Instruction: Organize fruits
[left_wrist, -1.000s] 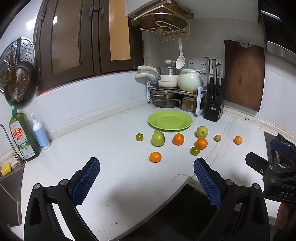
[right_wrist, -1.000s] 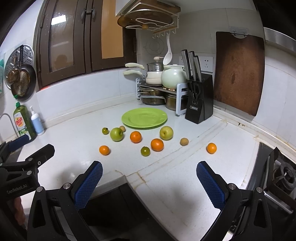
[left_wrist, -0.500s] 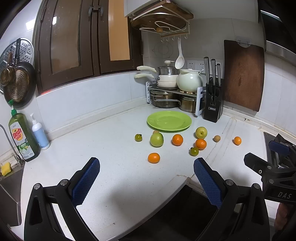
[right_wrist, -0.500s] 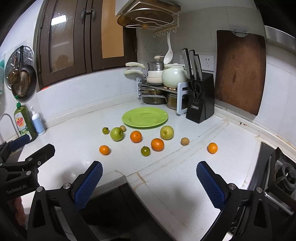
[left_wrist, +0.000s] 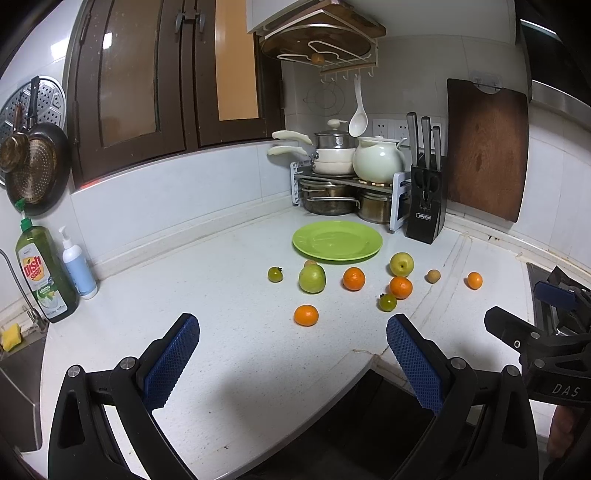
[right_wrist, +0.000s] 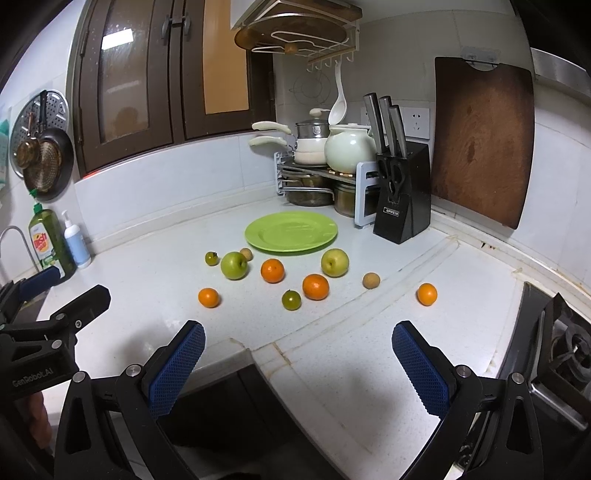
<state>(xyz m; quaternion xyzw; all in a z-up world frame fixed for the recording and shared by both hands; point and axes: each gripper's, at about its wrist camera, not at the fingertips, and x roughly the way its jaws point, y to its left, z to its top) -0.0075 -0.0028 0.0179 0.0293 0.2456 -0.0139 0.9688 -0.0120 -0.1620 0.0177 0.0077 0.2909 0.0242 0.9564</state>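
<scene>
We are holding both tongs back at the near edge of the counter (left_wrist: 229, 258), each one spread wide and gripping nothing: the left tongs (left_wrist: 291, 356) are pointing toward the nearest orange (left_wrist: 306, 315), and the right tongs (right_wrist: 298, 356) are facing the middle of the scatter.

The fruit is lying loose on the white counter in front of the green plate (right_wrist: 291, 232), which is sitting bare. Nothing is on it yet, so we are judging the sorting as not begun.

We are seeing several risks. Every piece is round and lying free, so a finger arriving off-centre is likely to knock it rolling. The far orange (right_wrist: 427, 294) is sitting alone near the stove (right_wrist: 554, 350), where a nudge could send it off the counter. The small green tomato (right_wrist: 291, 299) is lying just beside another orange (right_wrist: 315, 286), so closing on one may bump the other. The green apple (right_wrist: 234, 265) is nearly touching a small brown fruit (right_wrist: 246, 253) behind it. The tomatoes look soft, and we are guessing a hard squeeze would bruise them. Piled fruit may roll off the shallow plate.
</scene>
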